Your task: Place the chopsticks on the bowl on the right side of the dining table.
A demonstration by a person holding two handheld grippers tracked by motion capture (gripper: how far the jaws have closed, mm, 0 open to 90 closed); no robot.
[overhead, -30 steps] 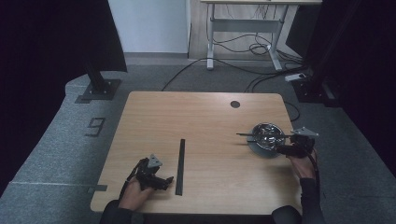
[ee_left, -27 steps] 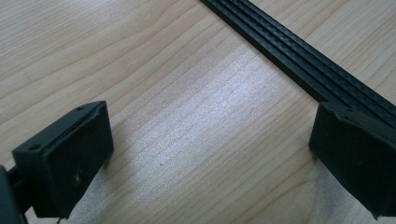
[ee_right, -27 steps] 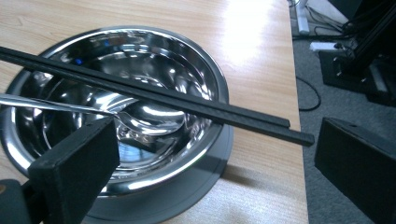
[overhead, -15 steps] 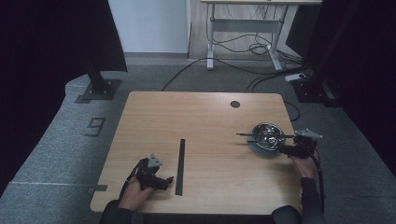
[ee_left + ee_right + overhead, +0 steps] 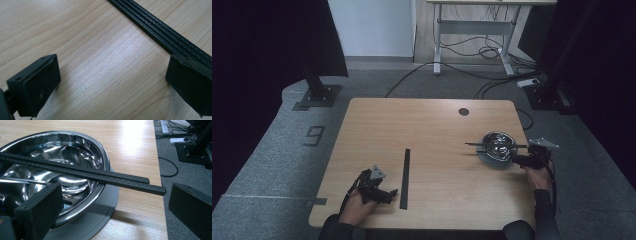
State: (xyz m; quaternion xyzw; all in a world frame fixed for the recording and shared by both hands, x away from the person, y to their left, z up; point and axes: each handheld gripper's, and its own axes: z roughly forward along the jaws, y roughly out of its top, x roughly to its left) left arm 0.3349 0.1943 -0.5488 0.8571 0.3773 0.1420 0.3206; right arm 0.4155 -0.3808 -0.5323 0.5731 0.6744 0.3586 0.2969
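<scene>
— Chopsticks [image 5: 100, 176]: where are they?
— Laid across the steel bowl [image 5: 75, 152], which sits on a grey plate [image 5: 100, 212] near the table's [image 5: 432, 125] right edge.
— And the right gripper [image 5: 112, 212]?
— Jaws wide apart, holding nothing, just beside the bowl.
— The left gripper [image 5: 112, 82]?
— Open too, low over bare wood, beside a black strip [image 5: 160, 32].

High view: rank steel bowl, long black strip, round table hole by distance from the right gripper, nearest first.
From the right gripper:
1. Steel bowl, right beside it at the table's right edge.
2. Round table hole, toward the far edge, up and left of the bowl.
3. Long black strip, mid-table, by the left gripper.
</scene>
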